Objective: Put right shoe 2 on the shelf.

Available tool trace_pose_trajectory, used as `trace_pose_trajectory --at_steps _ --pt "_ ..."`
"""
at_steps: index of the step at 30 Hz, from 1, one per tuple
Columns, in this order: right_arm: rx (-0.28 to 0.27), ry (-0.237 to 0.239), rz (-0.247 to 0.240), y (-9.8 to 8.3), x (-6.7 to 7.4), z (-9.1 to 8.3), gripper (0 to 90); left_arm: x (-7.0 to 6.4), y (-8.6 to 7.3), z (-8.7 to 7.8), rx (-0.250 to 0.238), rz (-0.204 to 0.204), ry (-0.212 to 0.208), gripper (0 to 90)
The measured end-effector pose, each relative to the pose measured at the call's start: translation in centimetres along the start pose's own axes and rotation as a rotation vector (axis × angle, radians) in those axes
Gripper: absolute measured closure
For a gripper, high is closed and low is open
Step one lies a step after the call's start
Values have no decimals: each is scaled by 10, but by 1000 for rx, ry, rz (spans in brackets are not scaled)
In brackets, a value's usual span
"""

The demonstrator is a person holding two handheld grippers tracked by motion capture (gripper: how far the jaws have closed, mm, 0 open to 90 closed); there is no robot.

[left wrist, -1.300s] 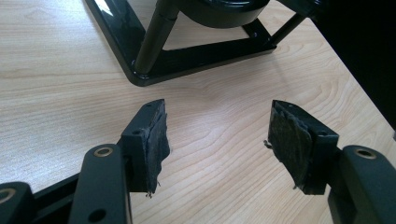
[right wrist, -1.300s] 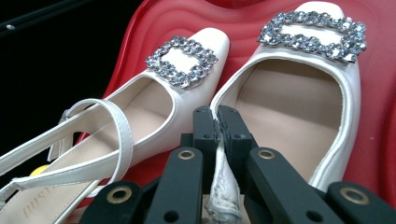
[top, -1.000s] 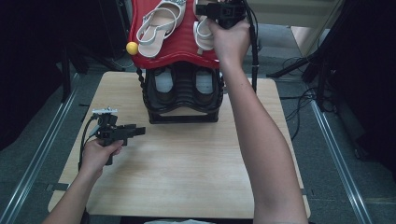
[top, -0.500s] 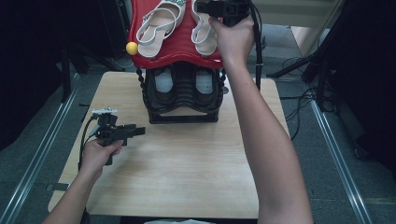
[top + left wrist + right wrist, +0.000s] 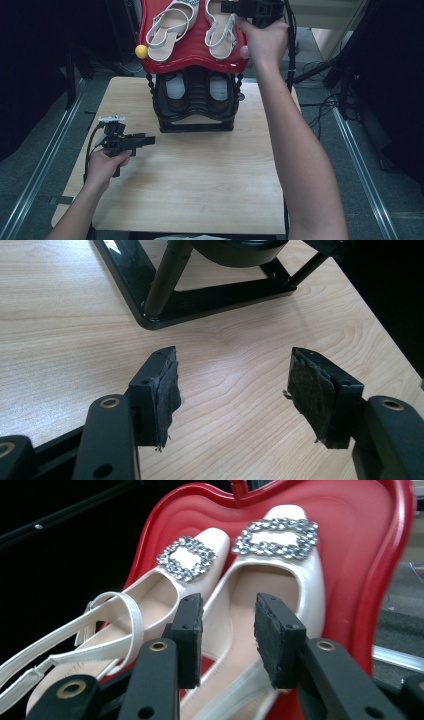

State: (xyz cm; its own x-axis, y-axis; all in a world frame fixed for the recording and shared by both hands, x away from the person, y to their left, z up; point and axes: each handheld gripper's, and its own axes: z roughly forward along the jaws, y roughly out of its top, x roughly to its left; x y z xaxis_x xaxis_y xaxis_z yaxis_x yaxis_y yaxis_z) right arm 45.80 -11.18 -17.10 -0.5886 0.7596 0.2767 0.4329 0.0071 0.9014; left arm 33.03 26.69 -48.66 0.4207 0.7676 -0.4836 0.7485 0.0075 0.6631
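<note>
From above, your right gripper [image 5: 226,7] is at the far end of the red tray [image 5: 192,52], by the right shoe [image 5: 220,27]. Both shoes lie lengthwise, running away from you. Your left gripper [image 5: 149,140] hovers over the worktop [image 5: 200,170], pointing right.

On the left gripper view, the jaws stand wide apart over bare wood, near the black rack [image 5: 200,295].

On the right gripper view, the jaws have just been opening; they straddle the right shoe's [image 5: 260,595] edge without pressing. Toes with jewelled buckles point away. No writing is readable.

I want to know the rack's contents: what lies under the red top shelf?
Under the red top shelf, a dark pair of shoes sits on the black rack; the shelf covers their front parts.
</note>
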Motion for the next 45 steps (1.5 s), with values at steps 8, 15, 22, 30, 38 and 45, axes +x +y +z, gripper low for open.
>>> trace_pose_trajectory --at_steps 8,15,22,30,38,45 --pt "-14 -17 38 -16 -30 -12 597 -1 0 0 1 0 3 371" --pt "-24 -39 47 -31 -50 -20 588 -1 0 -1 1 0 2 372" --pt "-11 -59 57 -49 -70 -26 575 -1 0 0 2 -1 5 372" --pt "-1 -76 67 -68 -86 -31 546 0 0 0 1 1 4 372" --pt "10 -78 63 -87 -96 -33 517 0 0 -1 -1 3 3 371" --pt "4 -72 83 -105 -102 -35 488 1 0 -1 -2 -1 5 370"
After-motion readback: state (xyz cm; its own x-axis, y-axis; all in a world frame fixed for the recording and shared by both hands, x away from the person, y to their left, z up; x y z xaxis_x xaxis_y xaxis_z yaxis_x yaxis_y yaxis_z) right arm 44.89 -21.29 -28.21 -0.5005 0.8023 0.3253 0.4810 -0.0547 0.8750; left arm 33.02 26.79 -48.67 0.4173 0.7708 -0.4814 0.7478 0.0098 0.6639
